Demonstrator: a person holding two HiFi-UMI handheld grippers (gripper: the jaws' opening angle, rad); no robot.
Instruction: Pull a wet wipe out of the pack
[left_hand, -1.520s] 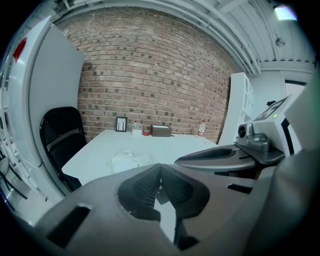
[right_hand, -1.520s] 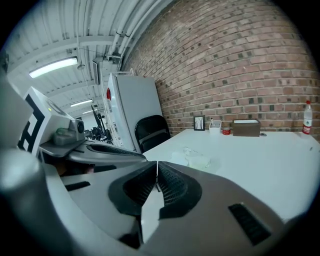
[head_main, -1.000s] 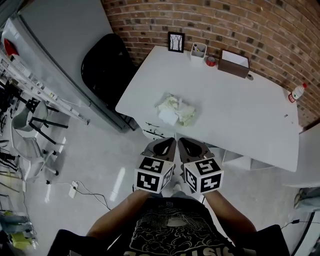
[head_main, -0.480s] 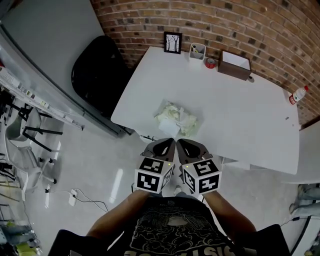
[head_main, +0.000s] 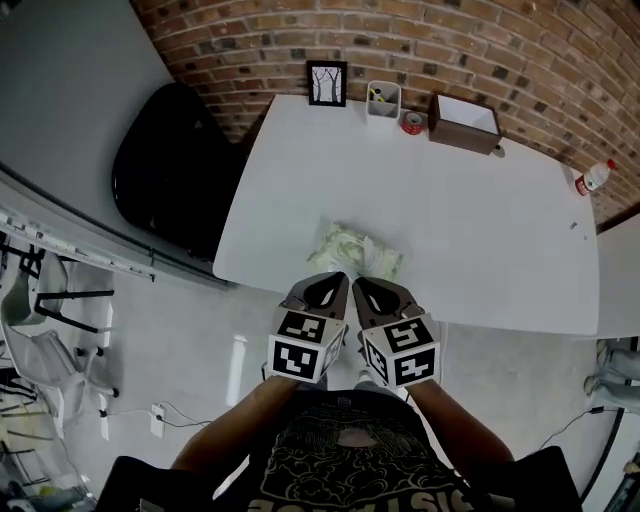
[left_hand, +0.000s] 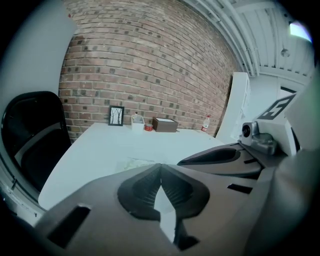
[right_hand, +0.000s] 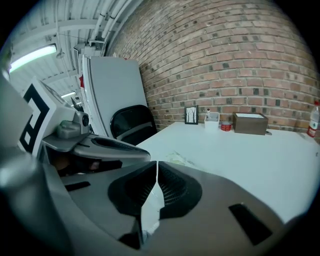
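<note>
The wet wipe pack (head_main: 355, 250), pale green and crumpled with a white flap, lies near the front edge of the white table (head_main: 480, 230). My left gripper (head_main: 331, 286) and right gripper (head_main: 364, 288) hang side by side just short of that edge, below the pack. Both are shut with nothing between their jaws. In the left gripper view the pack (left_hand: 134, 162) shows just beyond the shut tips (left_hand: 160, 165). Past the closed tips (right_hand: 156, 163) in the right gripper view, the pack (right_hand: 176, 158) is a small pale patch.
At the table's far edge by the brick wall stand a framed picture (head_main: 327, 82), a white holder (head_main: 382, 98), a red tape roll (head_main: 411, 122) and a brown box (head_main: 464, 122). A bottle (head_main: 592, 178) sits far right. A black chair (head_main: 165, 170) stands left of the table.
The table and pack have come closer to the grippers as the person stepped forward. Both grippers stay shut and side by side.
</note>
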